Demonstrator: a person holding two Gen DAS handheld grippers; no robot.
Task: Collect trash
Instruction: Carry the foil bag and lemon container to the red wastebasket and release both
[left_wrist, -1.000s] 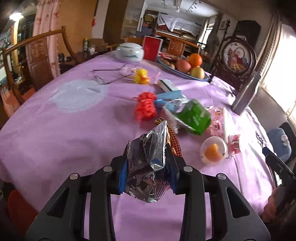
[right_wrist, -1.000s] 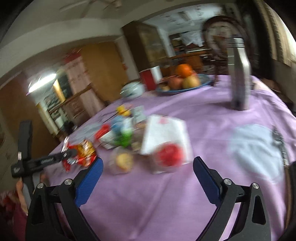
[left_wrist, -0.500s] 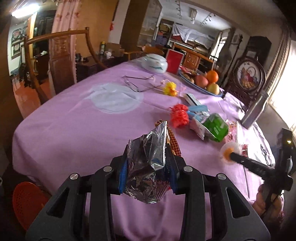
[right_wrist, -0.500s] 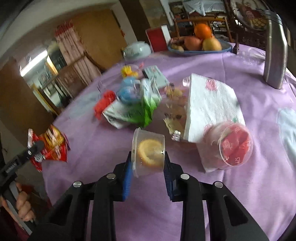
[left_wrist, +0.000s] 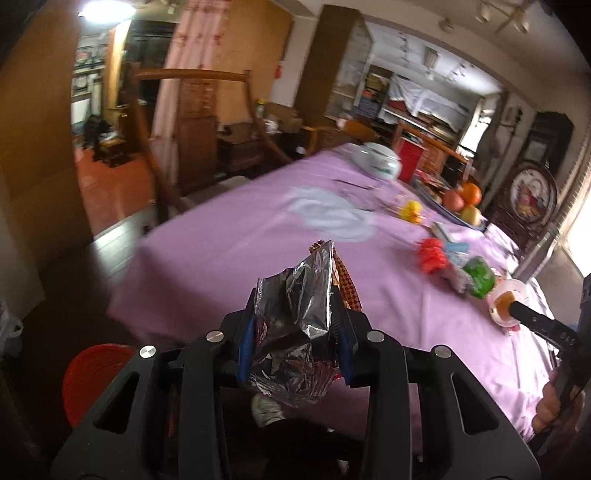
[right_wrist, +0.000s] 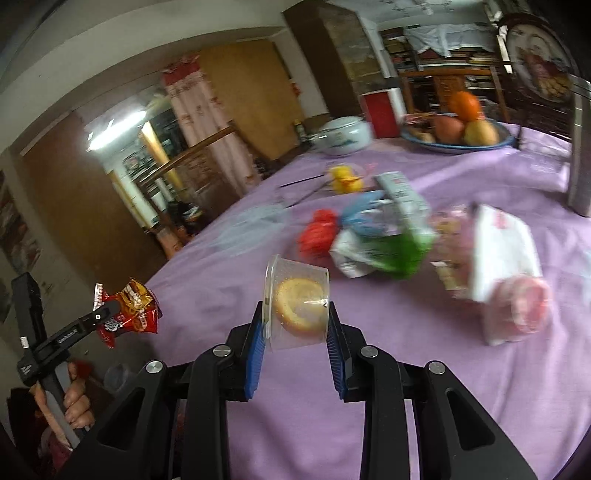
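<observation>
- Left wrist view: the left gripper (left_wrist: 295, 328) is clamped on a crumpled snack wrapper (left_wrist: 295, 314), silver side toward the camera, and holds it in the air at the near edge of the surface (left_wrist: 229, 266), which has a purple cloth.
- Below the gripper, on the left, a red bin (left_wrist: 92, 380) stands on the floor.
- Farther on the surface lie a red flower (left_wrist: 430, 254), a green packet (left_wrist: 478, 277) and a yellow flower (left_wrist: 412, 211); a fruit bowl (left_wrist: 458, 218) and a white lidded pot (left_wrist: 380, 162) stand behind them.
- At the right edge the right gripper (left_wrist: 515, 310) holds a clear cup (left_wrist: 508, 304).
- Right wrist view: the right gripper (right_wrist: 295, 332) is clamped on the clear cup (right_wrist: 297, 310), which lies on its side between the blue pads (right_wrist: 255, 347) with an orange slice (right_wrist: 295, 306) inside, above the surface (right_wrist: 295, 424).
- Beyond it the green packet (right_wrist: 391, 251), a white napkin (right_wrist: 498, 251) and a pink cup (right_wrist: 524, 310) lie near each other, blurred.
- At the left the left gripper (right_wrist: 107, 312) holds the snack wrapper (right_wrist: 129, 310), red side visible, beyond the surface edge.
</observation>
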